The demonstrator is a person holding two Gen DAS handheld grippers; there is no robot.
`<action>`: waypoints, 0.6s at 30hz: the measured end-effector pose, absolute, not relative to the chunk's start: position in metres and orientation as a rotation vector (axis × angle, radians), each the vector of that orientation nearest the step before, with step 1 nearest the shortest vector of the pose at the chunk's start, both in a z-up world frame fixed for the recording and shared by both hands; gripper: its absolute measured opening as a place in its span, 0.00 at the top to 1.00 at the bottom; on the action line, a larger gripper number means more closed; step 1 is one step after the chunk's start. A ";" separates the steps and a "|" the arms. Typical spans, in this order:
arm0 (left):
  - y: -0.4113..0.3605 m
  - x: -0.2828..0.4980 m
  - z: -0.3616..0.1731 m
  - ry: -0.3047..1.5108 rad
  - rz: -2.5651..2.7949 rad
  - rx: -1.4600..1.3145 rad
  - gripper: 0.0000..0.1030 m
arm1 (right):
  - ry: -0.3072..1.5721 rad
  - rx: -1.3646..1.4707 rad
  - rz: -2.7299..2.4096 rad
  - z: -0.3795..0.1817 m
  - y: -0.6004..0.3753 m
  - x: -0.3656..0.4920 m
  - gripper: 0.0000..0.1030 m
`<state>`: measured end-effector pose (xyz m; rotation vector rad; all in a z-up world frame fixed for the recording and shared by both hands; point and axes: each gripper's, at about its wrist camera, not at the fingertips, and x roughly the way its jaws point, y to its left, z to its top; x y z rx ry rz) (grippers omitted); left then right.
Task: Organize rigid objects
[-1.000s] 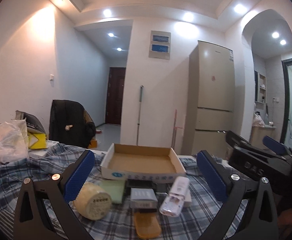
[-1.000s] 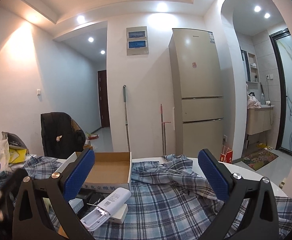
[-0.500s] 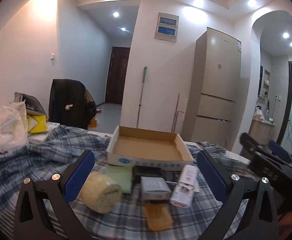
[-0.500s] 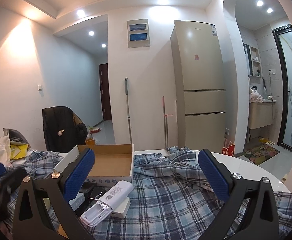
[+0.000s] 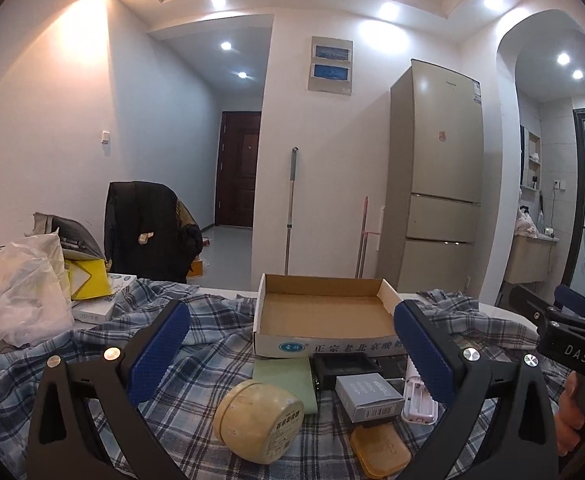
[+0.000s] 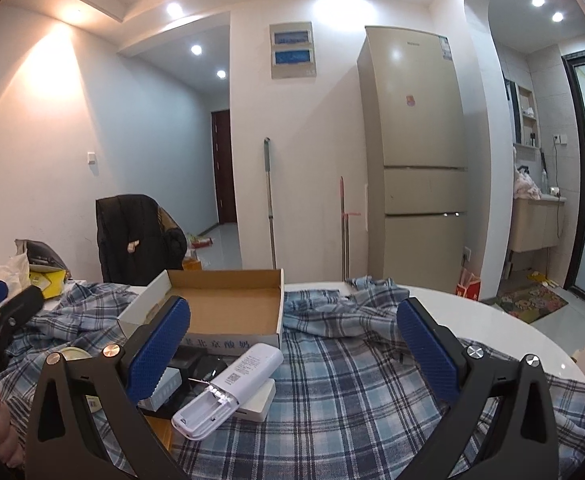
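Left gripper (image 5: 292,354) and right gripper (image 6: 293,354) both held jaws spread wide, empty, over blue plaid cloth (image 6: 344,392), round cream tin (image 5: 258,420), grey box (image 5: 369,396), white remote (image 6: 228,390) lay near, cardboard tray (image 5: 324,314) with Chinese print behind, gold fridge (image 5: 432,184) beyond.

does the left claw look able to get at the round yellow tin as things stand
Probably yes. The round yellow tin lies on the plaid cloth between the open fingers of the left claw, nothing on top of it; the green box just behind it may crowd the grasp.

We see the open cardboard box (image 5: 324,312) on the checked cloth (image 5: 196,364). Before it lie the round cream tin (image 5: 258,420) at left, the grey rectangular box (image 5: 370,396) beside it, and the white remote (image 6: 228,392) at right.
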<state>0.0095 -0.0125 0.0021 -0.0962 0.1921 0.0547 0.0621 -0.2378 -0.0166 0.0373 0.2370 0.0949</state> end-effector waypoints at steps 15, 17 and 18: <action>0.007 -0.008 0.007 0.130 0.118 -0.165 0.00 | 0.266 0.236 0.024 -0.024 -0.184 0.031 0.00; 0.009 -0.005 0.005 0.144 0.119 -0.177 0.00 | 0.263 0.240 0.024 -0.028 -0.177 0.027 0.00; 0.011 -0.005 0.003 0.150 0.120 -0.185 0.00 | 0.267 0.233 0.018 -0.030 -0.174 0.026 0.00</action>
